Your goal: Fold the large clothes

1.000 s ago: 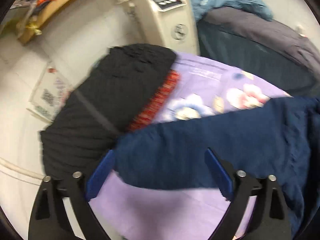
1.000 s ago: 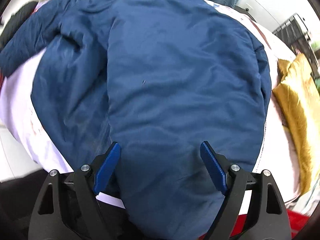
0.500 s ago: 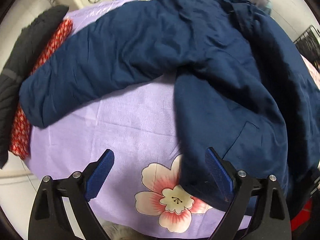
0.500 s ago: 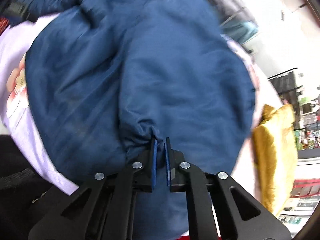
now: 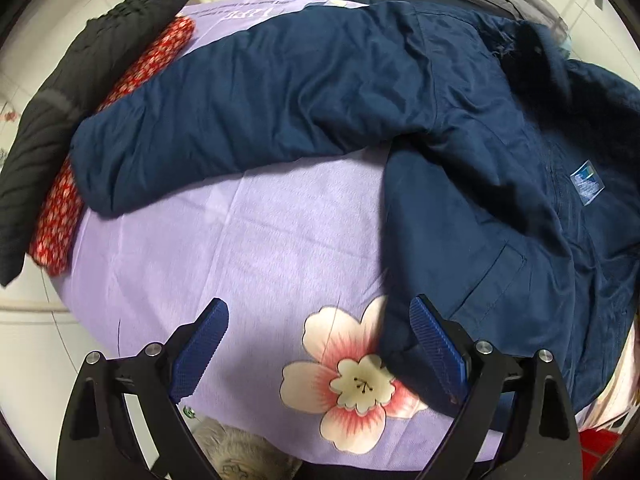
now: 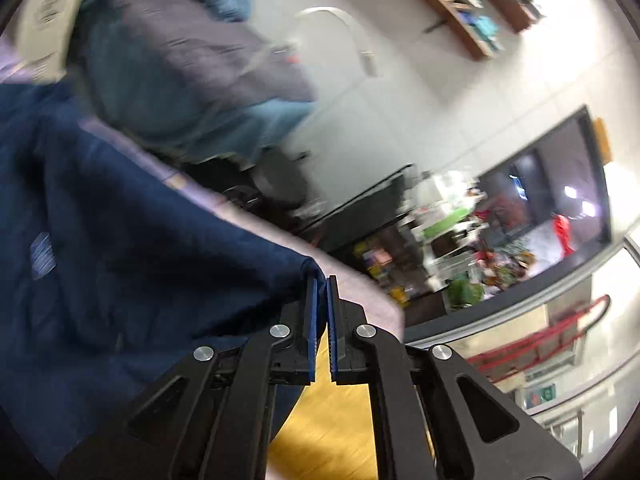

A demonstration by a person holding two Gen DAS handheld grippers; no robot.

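A large navy blue jacket (image 5: 460,152) lies spread on a lilac flowered sheet (image 5: 248,248), one sleeve stretched to the left. My left gripper (image 5: 320,344) is open above the sheet, its right finger beside the jacket's lower hem corner. My right gripper (image 6: 321,308) is shut on an edge of the same navy jacket (image 6: 120,264) and holds it lifted, the cloth hanging to the left.
A black knit garment (image 5: 60,92) and a red patterned cloth (image 5: 80,184) lie at the sheet's left edge. A grey and teal pile of clothes (image 6: 180,64) sits behind the jacket. A yellow cushion (image 6: 332,428) lies under the right gripper. Shelves and clutter fill the right.
The right gripper closed on the jacket's edge and swung up and right with it. The left gripper moved right over the sheet to the jacket's hem corner, staying open.
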